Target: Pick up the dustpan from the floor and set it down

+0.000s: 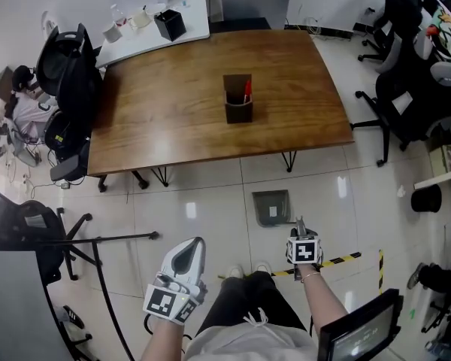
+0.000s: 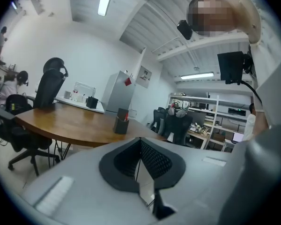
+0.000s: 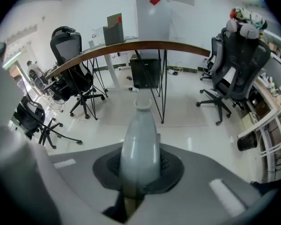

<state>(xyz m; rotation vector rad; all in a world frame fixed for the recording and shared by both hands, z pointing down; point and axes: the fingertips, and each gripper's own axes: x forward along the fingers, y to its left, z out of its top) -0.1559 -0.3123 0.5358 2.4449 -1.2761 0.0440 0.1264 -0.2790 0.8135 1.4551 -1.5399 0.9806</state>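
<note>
The grey dustpan [image 1: 271, 206] shows in the head view low over the floor tiles, in front of the table; whether it touches the floor I cannot tell. Its grey handle [image 3: 140, 139], with a ring at the far end, runs out between the jaws of my right gripper [image 3: 139, 165]. That gripper [image 1: 301, 232] sits just right of the pan and is shut on the handle. My left gripper [image 1: 189, 253] hangs to the left, away from the dustpan. In its own view its jaws [image 2: 139, 161] meet with nothing between them.
A wooden table [image 1: 173, 104] with a brown holder [image 1: 238, 98] stands ahead, on thin metal legs [image 3: 163, 86]. Office chairs [image 1: 406, 96] stand at the right, another chair [image 1: 68, 66] at the left. Yellow-black tape [image 1: 338, 261] crosses the floor by my legs [image 1: 244, 292].
</note>
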